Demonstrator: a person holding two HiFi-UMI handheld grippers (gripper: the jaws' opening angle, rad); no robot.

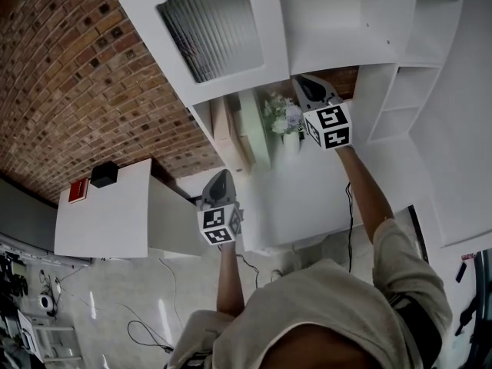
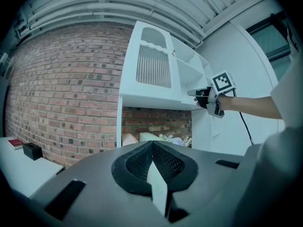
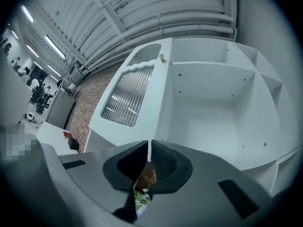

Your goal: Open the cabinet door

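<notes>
Door (image 1: 211,29) looks shut, its ribbed pane flush with the cabinet (image 1: 338,37) front and open shelves just beside it. The small knob (image 3: 161,58) sits high on the door's shelf-side edge, untouched. Right gripper (image 1: 307,87) is raised at the cabinet's lower edge and aimed upward, jaws a sliver apart with nothing between them — probably lining up for the knob. Left gripper (image 1: 221,179) hangs lower, well apart, jaws pressed together and empty — likely parked clear of the door's swing.
</notes>
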